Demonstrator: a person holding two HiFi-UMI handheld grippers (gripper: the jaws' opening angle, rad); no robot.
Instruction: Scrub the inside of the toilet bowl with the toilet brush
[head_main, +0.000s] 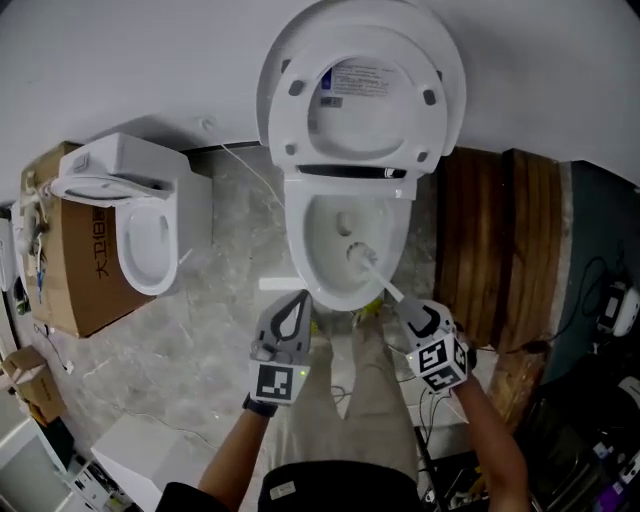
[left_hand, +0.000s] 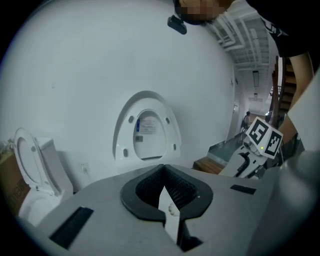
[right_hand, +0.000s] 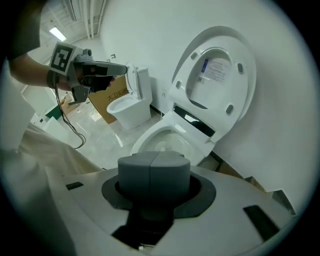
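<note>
A white toilet (head_main: 345, 285) stands ahead with its lid and seat (head_main: 360, 85) raised. The toilet brush head (head_main: 357, 253) rests inside the bowl, and its pale handle slants back and right to my right gripper (head_main: 412, 312), which is shut on it. In the right gripper view the jaws (right_hand: 154, 167) are together over the bowl (right_hand: 167, 142). My left gripper (head_main: 297, 305) hovers shut at the bowl's front left rim and holds nothing. In the left gripper view the joined tips (left_hand: 162, 172) point at the raised lid (left_hand: 146, 132).
A second white toilet (head_main: 150, 220) stands at the left beside a cardboard box (head_main: 85, 275). Stacked wooden boards (head_main: 500, 250) lie close on the right, with cables and gear (head_main: 610, 305) beyond. A white box (head_main: 150, 445) sits at the lower left. The person's trouser legs (head_main: 350, 400) are below the bowl.
</note>
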